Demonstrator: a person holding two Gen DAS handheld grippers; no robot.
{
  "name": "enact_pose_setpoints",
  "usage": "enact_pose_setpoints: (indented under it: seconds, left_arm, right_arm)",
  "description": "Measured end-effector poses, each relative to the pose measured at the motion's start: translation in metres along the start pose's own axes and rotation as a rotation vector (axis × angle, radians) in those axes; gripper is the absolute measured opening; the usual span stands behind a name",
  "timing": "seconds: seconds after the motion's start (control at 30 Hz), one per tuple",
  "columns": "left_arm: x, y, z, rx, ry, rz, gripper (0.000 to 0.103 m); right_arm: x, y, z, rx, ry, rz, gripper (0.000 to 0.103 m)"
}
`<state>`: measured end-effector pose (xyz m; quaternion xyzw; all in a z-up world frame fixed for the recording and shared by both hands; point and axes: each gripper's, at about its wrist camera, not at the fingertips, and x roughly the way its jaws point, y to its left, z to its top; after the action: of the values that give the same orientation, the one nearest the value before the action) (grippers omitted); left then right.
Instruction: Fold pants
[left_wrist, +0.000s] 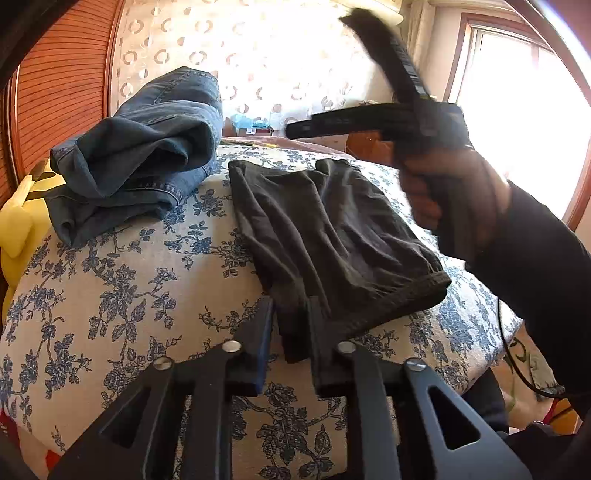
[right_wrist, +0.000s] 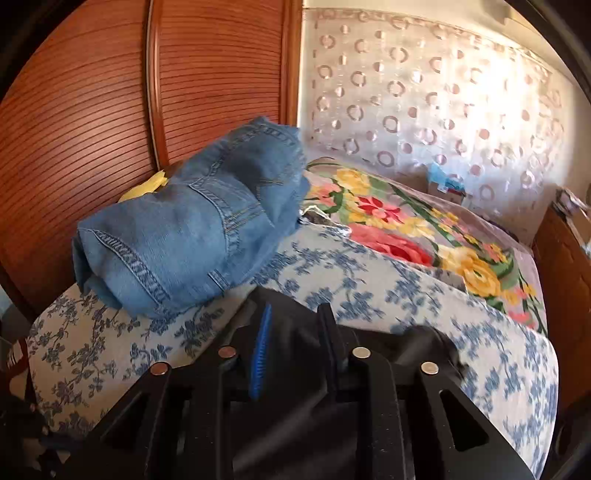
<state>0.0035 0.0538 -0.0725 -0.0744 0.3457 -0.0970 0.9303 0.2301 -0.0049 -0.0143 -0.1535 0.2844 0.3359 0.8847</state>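
**2 grippers parted at the folded black pants**

2 pairs of trousers lie on the bed (left_wrist: 110, 295). The black pants (left_wrist: 332, 236) are folded into a flat packet near the bed's front edge, toward its right side. The left gripper (left_wrist: 290, 332) stands at the packet's near left corner, jaws narrowly apart with that corner of cloth between them; whether the pads still touch it cannot be told. The right gripper (right_wrist: 295, 332), in a hand (left_wrist: 454, 199) with a dark sleeve, hangs over the packet's right side, jaws slightly parted with black cloth under and between them, not clamped. Folded blue jeans (left_wrist: 140, 155) sit at the bed's far left corner, apart from the pants. A floral blanket (right_wrist: 424, 236) lies along the far edge.
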Motion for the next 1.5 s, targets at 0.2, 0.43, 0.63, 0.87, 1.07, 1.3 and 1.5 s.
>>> enact_pose_setpoints:
  seconds: [0.2,0.43,0.63,0.87,1.07,1.3,1.5]
  left_arm:
    - [0.004,-0.002,0.002,0.026,0.002,0.023,0.049]
    - [0.009,-0.001,0.008,0.030,-0.005,0.023,0.078]
    - [0.014,-0.004,0.011,0.045,-0.001,0.047,0.078]
    - [0.021,-0.007,0.008,0.062,0.021,0.060,0.078]
    - [0.025,-0.007,0.005,0.066,0.035,0.064,0.078]
    - [0.031,-0.006,0.003,0.070,0.055,0.072,0.078]
    - [0.035,-0.005,0.000,0.066,0.066,0.071,0.078]
  right_arm:
    - [-0.034,-0.012,-0.027,0.042,-0.009,-0.008,0.029]
    - [-0.069,-0.017,-0.064,0.100,-0.009,-0.031,0.031]
    - [-0.097,-0.012,-0.087,0.128,-0.014,-0.037,0.042]
    - [-0.131,-0.003,-0.126,0.144,0.032,-0.055,0.043]
    - [-0.155,0.009,-0.154,0.145,0.071,-0.061,0.043]
    - [-0.175,0.010,-0.170,0.173,0.084,-0.063,0.043]
    - [-0.171,0.017,-0.178,0.177,0.109,-0.041,0.043]
